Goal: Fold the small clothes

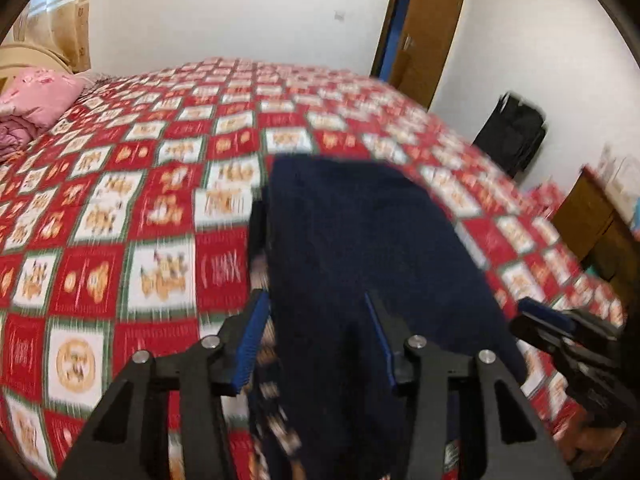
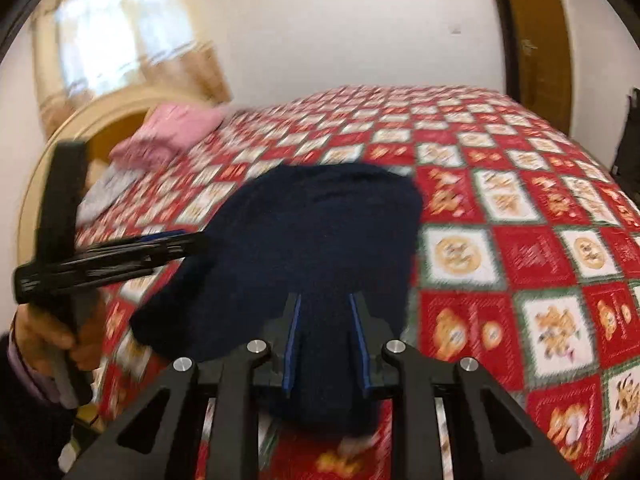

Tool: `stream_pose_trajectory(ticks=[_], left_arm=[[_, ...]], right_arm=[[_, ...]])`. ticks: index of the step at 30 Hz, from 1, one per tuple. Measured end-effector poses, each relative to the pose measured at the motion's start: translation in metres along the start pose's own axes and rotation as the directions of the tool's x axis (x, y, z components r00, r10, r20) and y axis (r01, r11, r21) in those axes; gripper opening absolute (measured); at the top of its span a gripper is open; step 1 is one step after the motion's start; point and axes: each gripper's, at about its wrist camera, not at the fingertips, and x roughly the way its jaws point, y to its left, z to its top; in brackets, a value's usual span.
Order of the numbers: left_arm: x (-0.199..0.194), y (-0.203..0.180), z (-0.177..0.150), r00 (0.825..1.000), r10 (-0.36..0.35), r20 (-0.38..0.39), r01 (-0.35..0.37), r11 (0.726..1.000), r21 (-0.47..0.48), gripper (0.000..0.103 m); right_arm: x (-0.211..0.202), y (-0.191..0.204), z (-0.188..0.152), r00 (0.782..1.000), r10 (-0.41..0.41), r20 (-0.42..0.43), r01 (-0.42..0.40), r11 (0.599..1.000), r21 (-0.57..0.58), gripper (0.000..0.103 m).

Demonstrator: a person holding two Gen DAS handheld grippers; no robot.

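A dark navy garment (image 1: 352, 232) (image 2: 320, 220) lies bunched on the red, white and green checked bedcover (image 1: 160, 200) (image 2: 520, 240). In the left wrist view my left gripper (image 1: 316, 300) is open over its near end: the left pad stands clear of the cloth, while the right finger rests against it. In the right wrist view my right gripper (image 2: 325, 300) has its jaws narrow, with a fold of the navy cloth pinched between the blue pads. Each gripper shows in the other's view: the right gripper (image 1: 560, 332) at the garment's right edge, the left gripper (image 2: 120, 252) at its left edge, held by a hand (image 2: 52, 340).
A pink pillow (image 1: 36, 100) (image 2: 176, 128) lies by the curved headboard (image 2: 100, 120). A brown door (image 1: 428, 32) and a black bag (image 1: 512, 136) stand beyond the bed's far side, and a wooden cabinet (image 1: 592, 216) at the right. Both views are motion-blurred.
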Motion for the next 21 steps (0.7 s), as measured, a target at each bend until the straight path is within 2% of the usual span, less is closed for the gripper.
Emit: stream_pose_trajectory(ticks=[3,5,8,10,14,17,21], left_arm=[[0.012,-0.007,-0.013,0.998,0.059,-0.032,-0.059,0.998,0.023,0.044],[0.011,-0.009,-0.017,0.996,0.082,-0.025,-0.081,0.996,0.042,0.044],[0.008,-0.011,-0.017,0.993,0.115,-0.025,-0.113,0.991,0.071,0.044],[0.008,-0.009,-0.019,0.992,0.122,-0.025,-0.12,0.99,0.077,0.044],[0.008,-0.008,-0.029,0.991,0.133,-0.013,-0.132,0.987,0.091,0.043],[0.001,-0.01,-0.034,0.988,0.152,-0.004,-0.15,0.982,0.112,0.043],[-0.007,-0.006,-0.037,0.989,0.151,-0.007,-0.15,0.984,0.097,0.043]], right_arm=[[0.009,-0.007,-0.016,0.999,0.013,-0.045,-0.01,0.997,0.076,0.025],[0.018,-0.017,-0.026,0.996,0.063,-0.063,-0.05,0.981,0.187,0.025],[0.026,-0.027,-0.036,0.989,0.144,-0.044,-0.123,0.943,0.308,0.025],[0.029,-0.021,-0.041,0.987,0.154,-0.051,-0.131,0.941,0.311,0.025],[0.027,-0.006,-0.045,0.99,0.126,-0.064,-0.105,0.958,0.266,0.025],[0.025,-0.009,-0.05,0.987,0.152,-0.058,-0.128,0.945,0.301,0.025],[0.022,-0.013,-0.051,0.982,0.172,-0.079,-0.139,0.94,0.312,0.025]])
